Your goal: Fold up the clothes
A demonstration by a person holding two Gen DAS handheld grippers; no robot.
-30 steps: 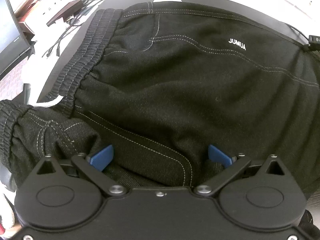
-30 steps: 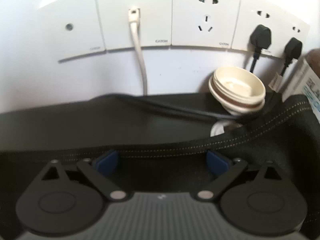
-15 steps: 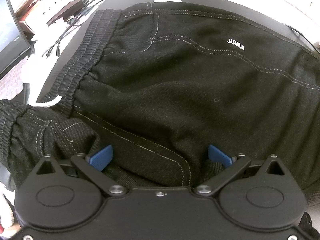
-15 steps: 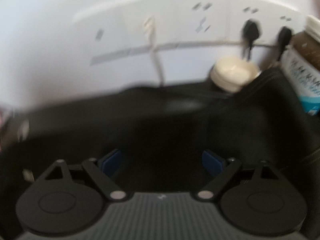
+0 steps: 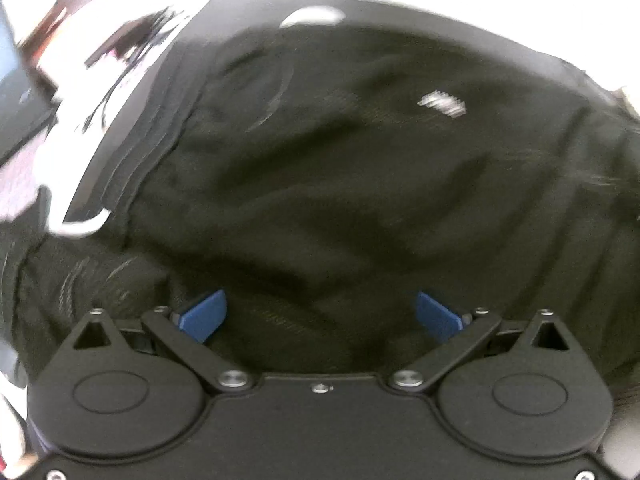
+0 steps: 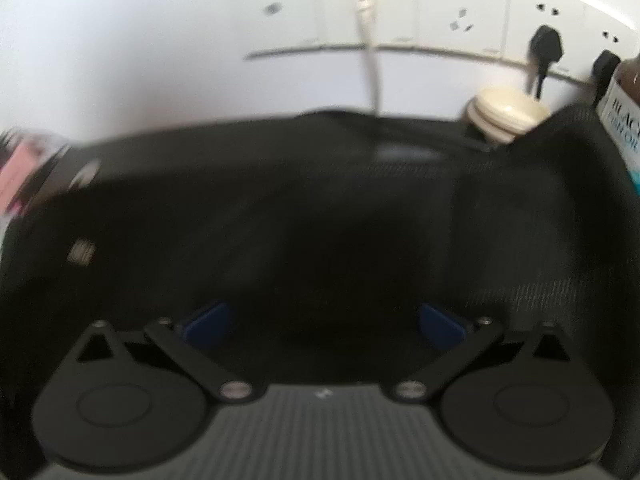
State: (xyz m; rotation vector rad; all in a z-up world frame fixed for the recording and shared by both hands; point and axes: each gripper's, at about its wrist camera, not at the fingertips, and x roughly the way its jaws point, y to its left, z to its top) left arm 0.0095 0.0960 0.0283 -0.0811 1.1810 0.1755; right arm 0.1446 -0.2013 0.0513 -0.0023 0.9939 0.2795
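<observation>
Trousers (image 5: 360, 168) on the table (image 5: 248, 8), bowls (image 6: 506, 114) behind by the wall (image 6: 160, 40)

My left cam looks steeply down, close over the black trousers (image 5: 340, 184) on the bench (image 5: 248, 8). Right cam tilts less, facing the wall sockets (image 6: 460, 20). Both views share the trousers & bench.

White wall (image 6: 160, 40), socket panels (image 6: 460, 12)

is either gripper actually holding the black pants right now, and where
Nothing is held. The left gripper stands wide over the black pants; the right gripper is opening, pads clear of the cloth.
</observation>
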